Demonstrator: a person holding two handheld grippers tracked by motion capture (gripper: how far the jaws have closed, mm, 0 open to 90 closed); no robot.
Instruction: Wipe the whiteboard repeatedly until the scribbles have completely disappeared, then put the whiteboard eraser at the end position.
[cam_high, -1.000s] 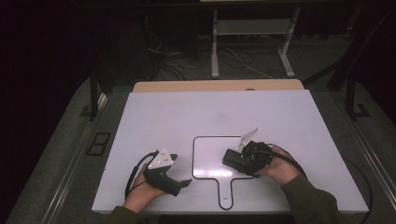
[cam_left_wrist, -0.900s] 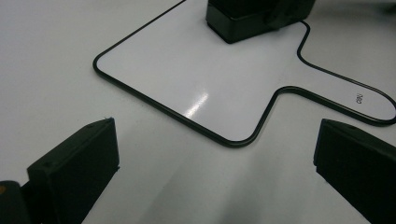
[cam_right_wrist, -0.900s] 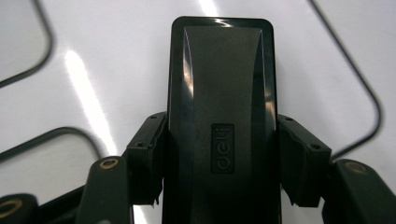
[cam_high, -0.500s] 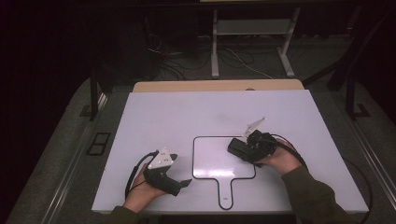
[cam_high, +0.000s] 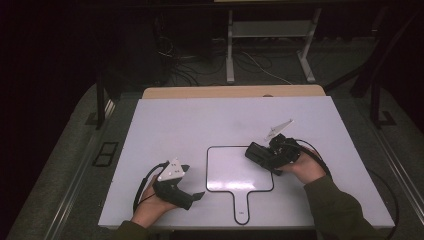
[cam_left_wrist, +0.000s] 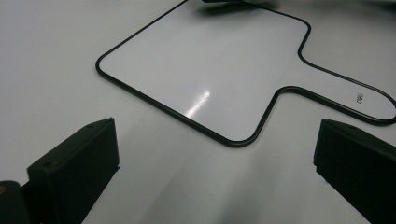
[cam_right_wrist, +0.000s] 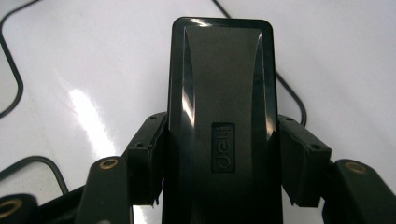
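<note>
The right gripper (cam_high: 260, 156) – angled low over the paddle-shaped whiteboard's (cam_high: 227, 172) right edge – clamped a black eraser (cam_right_wrist: 223, 116), while the left gripper (cam_high: 192, 197) rested wide-jawed and empty on the table (cam_high: 175, 120) beside it.

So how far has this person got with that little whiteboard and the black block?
Done: the right tongs are shut on the black eraser, with the pads on both its sides. In hand: the eraser is held over the right edge of the paddle-shaped whiteboard. The left tongs rest open beside the board. Left to do: probably the wiping, though the board already looks blank, so I can't judge how much remains.
</note>
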